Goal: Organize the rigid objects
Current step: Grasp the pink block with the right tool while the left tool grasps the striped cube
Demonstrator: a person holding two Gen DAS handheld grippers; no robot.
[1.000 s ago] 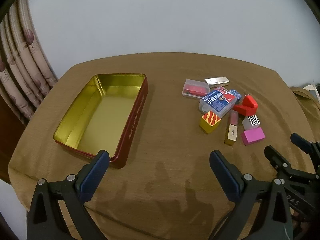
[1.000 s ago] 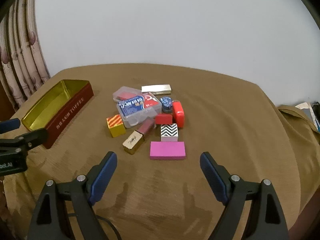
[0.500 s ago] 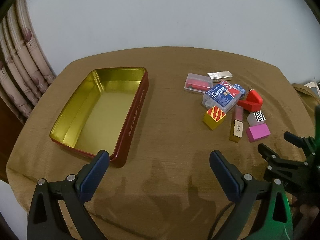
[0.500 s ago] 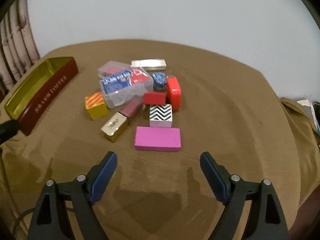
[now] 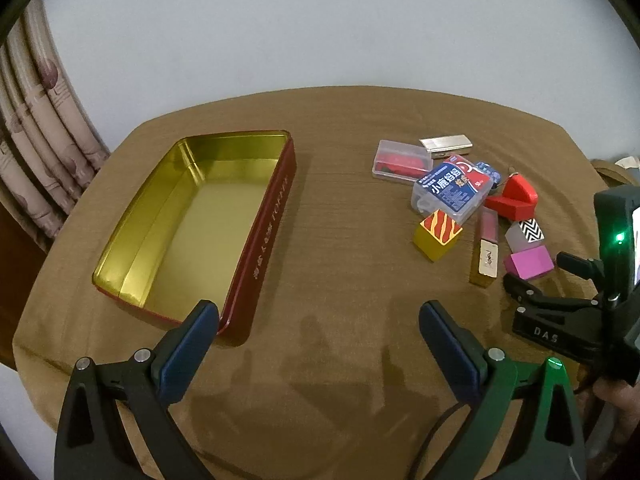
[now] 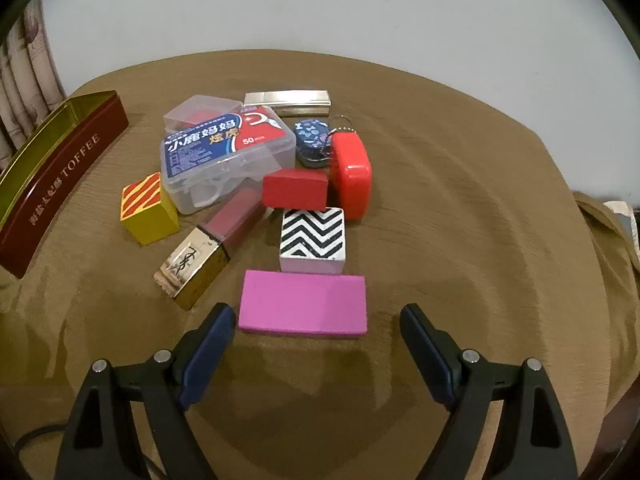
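Brown cloth covers your worktop, with a pale wall behind and a patterned curtain at the far left. Your left tool hangs wide open and holds nothing, its left finger just above the near corner of the open red toffee tin, whose gold inside is bare. Your right tool is also spread wide and empty, low over the cloth, with the pink block lying just beyond and between its fingertips; whether the left pad touches the block's corner is hard to tell from this angle. Just beyond the pink block sits the zigzag block, and beyond that the red wedge beside the red case. To the left lie the gold lipstick box, the yellow striped cube and the clear floss-pick box. At the far edge of the cluster rest a silver bar and a blue patterned keyring pouch. All of these are well apart from the tin, on its right.
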